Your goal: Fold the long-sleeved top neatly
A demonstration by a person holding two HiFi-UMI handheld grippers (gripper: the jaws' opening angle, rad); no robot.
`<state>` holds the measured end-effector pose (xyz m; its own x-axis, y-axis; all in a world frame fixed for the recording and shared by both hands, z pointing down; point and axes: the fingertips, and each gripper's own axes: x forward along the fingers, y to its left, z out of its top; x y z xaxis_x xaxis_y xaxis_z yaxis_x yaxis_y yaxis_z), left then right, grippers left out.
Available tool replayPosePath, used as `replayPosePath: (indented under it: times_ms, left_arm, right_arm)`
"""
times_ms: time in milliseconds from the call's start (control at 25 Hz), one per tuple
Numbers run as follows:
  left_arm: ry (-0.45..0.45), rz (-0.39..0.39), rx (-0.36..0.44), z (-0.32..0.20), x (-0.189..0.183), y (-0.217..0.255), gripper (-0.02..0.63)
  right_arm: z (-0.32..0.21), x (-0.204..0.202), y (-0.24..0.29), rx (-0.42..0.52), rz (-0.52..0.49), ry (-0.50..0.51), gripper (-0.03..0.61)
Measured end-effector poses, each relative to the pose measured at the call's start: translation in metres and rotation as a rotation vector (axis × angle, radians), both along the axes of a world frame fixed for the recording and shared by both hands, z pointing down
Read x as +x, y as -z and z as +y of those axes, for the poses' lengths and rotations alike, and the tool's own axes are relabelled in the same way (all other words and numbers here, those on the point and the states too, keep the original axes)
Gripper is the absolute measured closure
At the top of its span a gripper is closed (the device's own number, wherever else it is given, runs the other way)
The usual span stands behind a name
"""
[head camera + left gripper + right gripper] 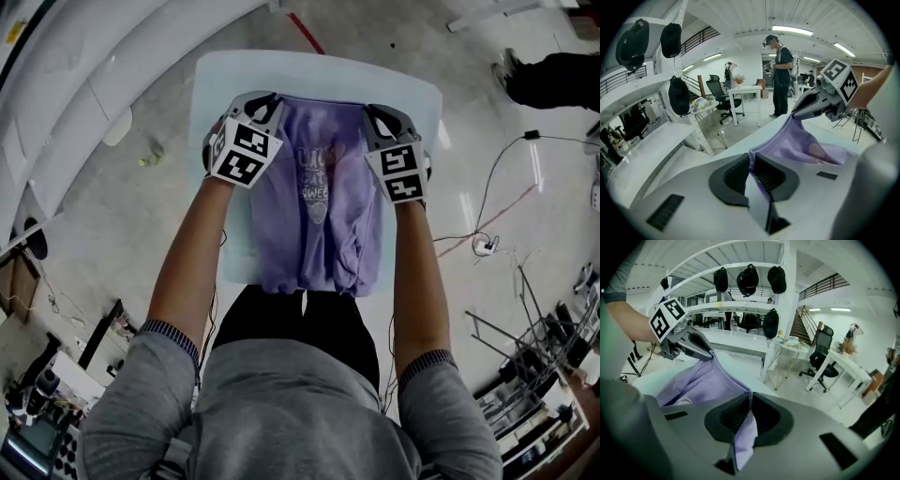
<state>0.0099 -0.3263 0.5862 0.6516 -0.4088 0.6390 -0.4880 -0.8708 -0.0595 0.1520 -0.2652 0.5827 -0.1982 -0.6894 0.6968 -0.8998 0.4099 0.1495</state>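
A lilac long-sleeved top point(319, 202) with a printed chest motif lies lengthwise on a small white table point(225, 84), its near end hanging over the table's front edge. My left gripper point(274, 111) is shut on the far left corner of the top; lilac cloth point(752, 164) is pinched between its pads. My right gripper point(371, 118) is shut on the far right corner, with a flap of cloth point(746, 423) caught in its jaws. The far edge of the top point(797, 136) stretches taut between the two grippers, low over the table's far end.
The table's far edge point(319, 64) lies just beyond the grippers. Cables and a plug point(483, 246) lie on the floor at the right. White shelving with dark caps point(747, 280) stands behind. A person point(780, 75) stands further off, near office chairs and a desk point(740, 93).
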Motion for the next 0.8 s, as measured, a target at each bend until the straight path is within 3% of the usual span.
replayPosePath:
  times_ms: [360,640,680,720,760,800]
  left_arm:
    - [0.015,-0.023,-0.034,-0.037,0.029,-0.048,0.559]
    - [0.018,-0.048,-0.082,-0.045,0.037,-0.077,0.518]
    - [0.032,-0.035,-0.087,-0.047,0.036,-0.077,0.498]
    - [0.054,-0.012,-0.093,-0.049,0.035,-0.074,0.462]
    - [0.081,0.020,-0.104,-0.050,0.034,-0.068,0.418]
    - [0.110,0.055,-0.118,-0.051,0.031,-0.061,0.395]
  right_arm:
    - [-0.037,0.025,-0.053,-0.033,0.060,-0.044,0.546]
    - [-0.042,0.033,-0.086,-0.107,0.065,-0.058,0.538]
    - [-0.042,0.034,-0.089,-0.119,0.047,-0.063,0.520]
    - [-0.043,0.035,-0.090,-0.123,0.024,-0.070,0.462]
    - [-0.043,0.037,-0.087,-0.122,0.002,-0.079,0.356]
    - [-0.043,0.039,-0.082,-0.116,-0.016,-0.090,0.304]
